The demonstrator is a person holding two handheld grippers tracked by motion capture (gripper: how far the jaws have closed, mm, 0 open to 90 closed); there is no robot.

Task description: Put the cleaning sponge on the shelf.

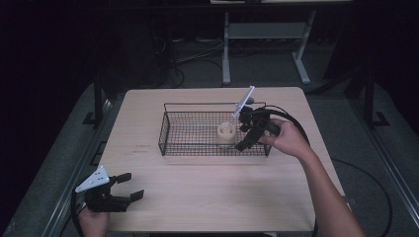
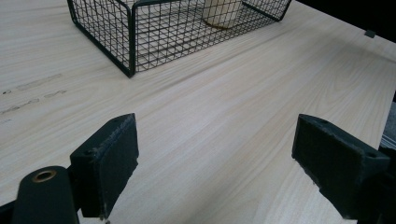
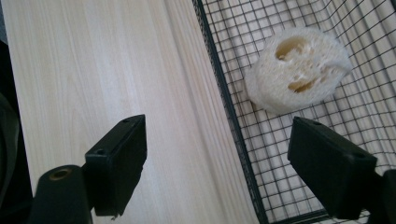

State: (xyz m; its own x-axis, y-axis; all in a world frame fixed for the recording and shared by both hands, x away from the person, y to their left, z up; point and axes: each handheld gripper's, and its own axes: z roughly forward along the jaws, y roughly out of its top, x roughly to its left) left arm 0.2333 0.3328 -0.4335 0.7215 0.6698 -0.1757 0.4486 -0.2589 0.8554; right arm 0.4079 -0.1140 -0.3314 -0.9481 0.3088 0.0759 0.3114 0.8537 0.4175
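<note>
Two grippers in frame. Right gripper (image 1: 245,139) is held at the right end of the wire basket (image 1: 167,129), tilted down toward it; jaws stand apart with nothing between the pads. In the right gripper view one jaw hangs over bare table (image 3: 93,70), the other over the basket floor, with the basket's wall running between them. Loofah piece (image 3: 299,70), pale, porous, with hollow chambers, lies on the mesh just ahead of the jaw that is over the basket, not touching either pad. From the high view the loofah piece (image 1: 226,133) sits just to the left of the right gripper's tips, inside the basket near its front wall.

Left gripper (image 1: 131,186) rests low at the near left corner of the table (image 1: 207,197), well apart from the basket; jaws wide, nothing held. In the left gripper view the basket corner (image 2: 130,51) stands well ahead of the jaws, bare wood between.
</note>
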